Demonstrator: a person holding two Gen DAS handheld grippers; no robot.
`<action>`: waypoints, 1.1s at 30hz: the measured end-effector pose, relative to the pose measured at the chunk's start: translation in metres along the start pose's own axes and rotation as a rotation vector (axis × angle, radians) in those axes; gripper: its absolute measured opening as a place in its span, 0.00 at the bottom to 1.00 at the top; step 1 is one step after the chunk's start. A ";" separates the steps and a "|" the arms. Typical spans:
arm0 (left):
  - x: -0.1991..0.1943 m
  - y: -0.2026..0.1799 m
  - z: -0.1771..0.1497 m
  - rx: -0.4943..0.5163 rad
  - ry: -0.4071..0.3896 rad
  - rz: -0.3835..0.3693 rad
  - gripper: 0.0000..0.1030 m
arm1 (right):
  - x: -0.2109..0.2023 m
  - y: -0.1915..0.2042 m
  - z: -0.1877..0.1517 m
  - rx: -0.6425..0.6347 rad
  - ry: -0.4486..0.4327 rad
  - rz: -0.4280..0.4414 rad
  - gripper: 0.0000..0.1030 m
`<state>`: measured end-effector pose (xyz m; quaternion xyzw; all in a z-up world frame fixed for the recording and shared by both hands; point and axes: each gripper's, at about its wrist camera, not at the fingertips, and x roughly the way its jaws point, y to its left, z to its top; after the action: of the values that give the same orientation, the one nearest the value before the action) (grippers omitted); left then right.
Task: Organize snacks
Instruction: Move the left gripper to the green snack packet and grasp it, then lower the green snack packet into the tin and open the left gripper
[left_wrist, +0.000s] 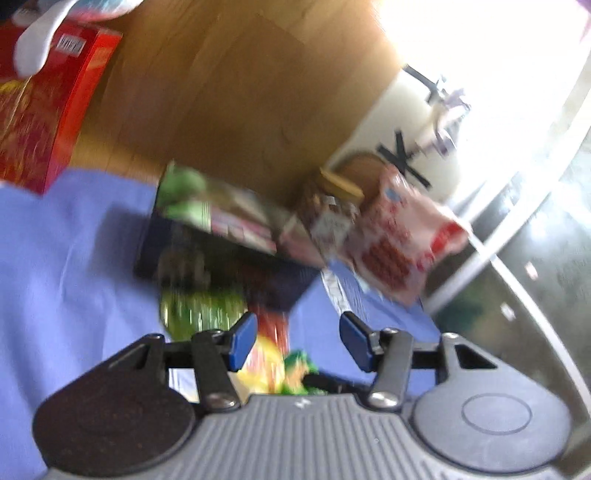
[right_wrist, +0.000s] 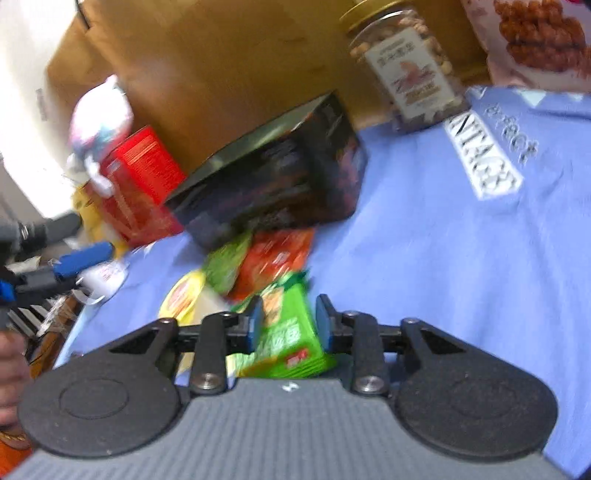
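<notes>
while a green snack packet (right_wrist: 286, 328) is pinched by the right hand-held gripper (right_wrist: 290, 325), the left hand-held gripper (left_wrist: 299, 341) is held open, empty, over blue cloth (left_wrist: 66, 258).

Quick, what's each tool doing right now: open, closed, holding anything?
Left tool: open, nothing between its pads.
Right tool: closed on the green snack packet.

cloth (right_wrist: 424, 258): blue, matt | green packet (right_wrist: 286, 332): glossy (plastic film)
</notes>
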<state>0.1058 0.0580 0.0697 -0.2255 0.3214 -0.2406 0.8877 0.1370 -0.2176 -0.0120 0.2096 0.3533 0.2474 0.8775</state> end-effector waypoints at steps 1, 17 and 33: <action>-0.004 0.001 -0.010 0.002 0.008 0.007 0.49 | -0.004 0.004 -0.006 -0.007 0.002 0.000 0.29; -0.003 0.018 -0.080 -0.071 0.160 0.010 0.54 | -0.046 0.063 -0.079 -0.154 -0.036 0.035 0.50; -0.007 0.012 -0.089 -0.047 0.175 0.036 0.28 | -0.038 0.107 -0.103 -0.483 -0.087 -0.117 0.29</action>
<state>0.0441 0.0494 0.0051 -0.2184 0.4073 -0.2356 0.8549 0.0079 -0.1351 -0.0026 -0.0164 0.2574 0.2641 0.9294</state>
